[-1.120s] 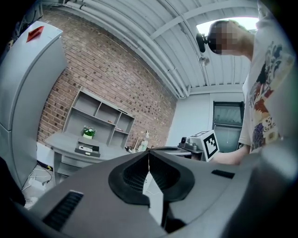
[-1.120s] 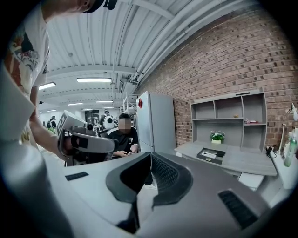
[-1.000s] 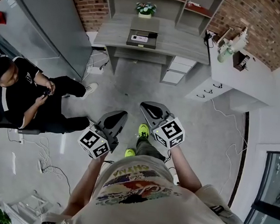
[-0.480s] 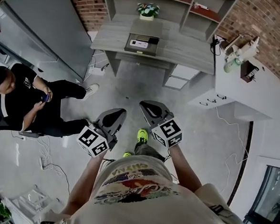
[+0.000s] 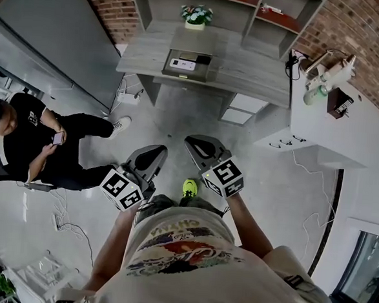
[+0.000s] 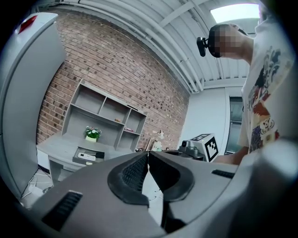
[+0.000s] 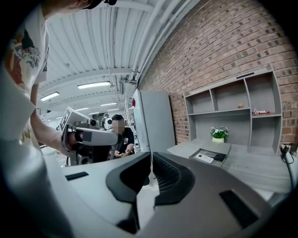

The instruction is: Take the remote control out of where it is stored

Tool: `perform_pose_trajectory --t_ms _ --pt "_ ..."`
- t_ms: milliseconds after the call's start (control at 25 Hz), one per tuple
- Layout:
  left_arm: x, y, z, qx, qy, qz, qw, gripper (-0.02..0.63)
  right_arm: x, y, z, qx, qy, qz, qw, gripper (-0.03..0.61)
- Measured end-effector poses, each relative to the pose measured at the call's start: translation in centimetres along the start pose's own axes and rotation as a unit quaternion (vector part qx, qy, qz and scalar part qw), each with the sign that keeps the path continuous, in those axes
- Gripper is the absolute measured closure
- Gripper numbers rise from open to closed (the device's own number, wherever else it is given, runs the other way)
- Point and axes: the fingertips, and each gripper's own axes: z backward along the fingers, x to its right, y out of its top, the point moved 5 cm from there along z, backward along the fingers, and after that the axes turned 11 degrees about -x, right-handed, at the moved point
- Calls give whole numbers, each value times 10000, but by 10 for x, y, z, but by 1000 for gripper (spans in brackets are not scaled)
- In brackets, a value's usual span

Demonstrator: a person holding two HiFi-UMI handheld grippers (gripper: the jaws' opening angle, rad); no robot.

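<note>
On the left, a person [image 5: 29, 136] is sitting and looking at a phone [image 5: 56, 138], not joining in. Next, the left gripper [image 5: 158, 150] is pointing ahead with its jaws pressed together and nothing between them. I think it is staying closed because there is nothing to grab yet. Far ahead, the remote control [image 5: 182, 64] is lying in a grey tray [image 5: 187, 75] on the desk [image 5: 247, 67], in front of a small plant [image 5: 194, 14]. That tray is where it is being kept. The right gripper [image 5: 191, 142] is pointing the same way, also squeezed closed and carrying nothing. Both are being held out in front, well apart from the desk, so I think getting closer is the next job.
</note>
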Motion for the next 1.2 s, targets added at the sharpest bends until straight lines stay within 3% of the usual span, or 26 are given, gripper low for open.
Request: perform_pose_trajectory --t_ms 320,640,1200 --pt "-23 18 -22 77 46 -38 10000 607 21 9 -11 -65 40 35 10000 569" --pt "-66 29 -59 -91 -347 -136 9993 607 55 20 -39 -209 -132 63 9997 569" --pt "-162 96 -130 -202 -1055 -395 9934 607 135 81 -108 -410 -658 101 9969 569"
